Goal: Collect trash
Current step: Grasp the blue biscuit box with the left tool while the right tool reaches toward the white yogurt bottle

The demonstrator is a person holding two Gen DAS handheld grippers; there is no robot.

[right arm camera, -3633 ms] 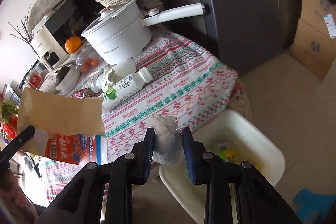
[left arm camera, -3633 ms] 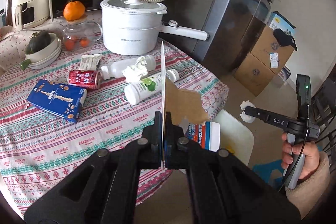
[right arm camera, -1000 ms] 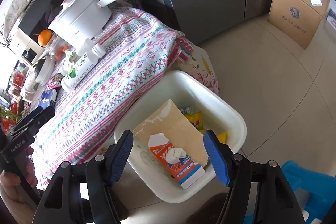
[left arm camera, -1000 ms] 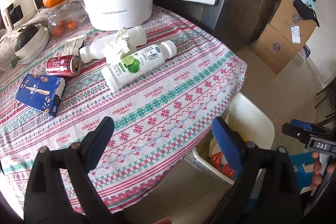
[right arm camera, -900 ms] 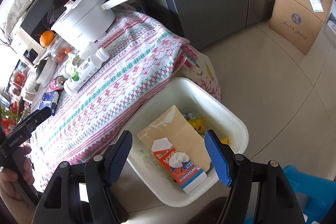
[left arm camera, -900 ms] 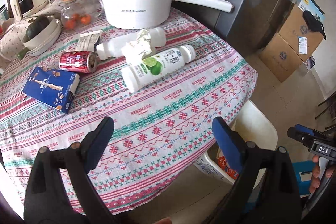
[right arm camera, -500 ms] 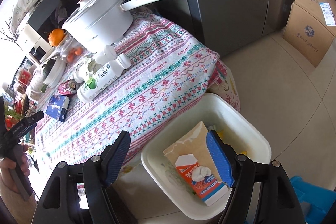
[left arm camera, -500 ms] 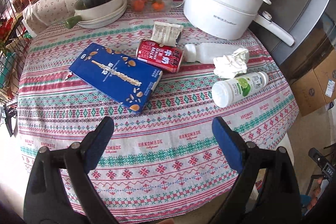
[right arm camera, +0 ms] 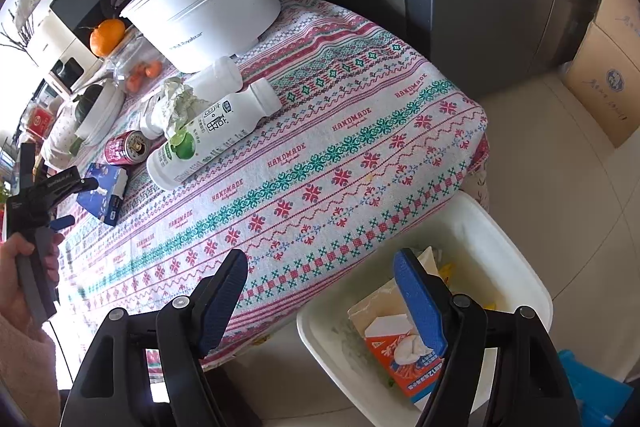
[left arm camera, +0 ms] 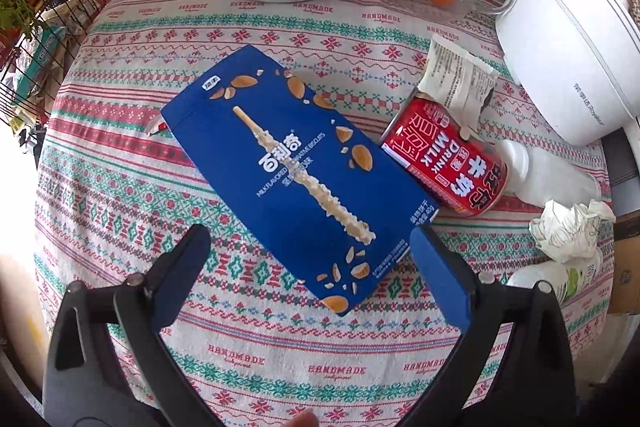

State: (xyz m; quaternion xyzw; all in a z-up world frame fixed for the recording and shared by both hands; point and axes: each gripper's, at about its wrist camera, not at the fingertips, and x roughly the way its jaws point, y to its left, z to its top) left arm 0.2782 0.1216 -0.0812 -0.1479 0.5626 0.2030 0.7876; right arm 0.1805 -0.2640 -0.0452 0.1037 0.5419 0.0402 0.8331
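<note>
While the left gripper hangs over the desk with jaws spread wide and nothing clamped, the blue biscuit box lies flat between and just ahead of its fingertips, not touched as far as I can tell. Red milk can on its side, touching the box's far right corner; torn wrapper against the can's top end. Clear plastic bottle just right of the can, crumpled tissue beside it, white lime-label bottle below the tissue. White pot at right rear.

Right gripper also released, empty, jaws wide, straddling the desk edge and the white bin on the floor. Bin holds the flattened orange carton with a tissue wad on it. Left gripper is visible in this view, held in a hand at the desk's far left.
</note>
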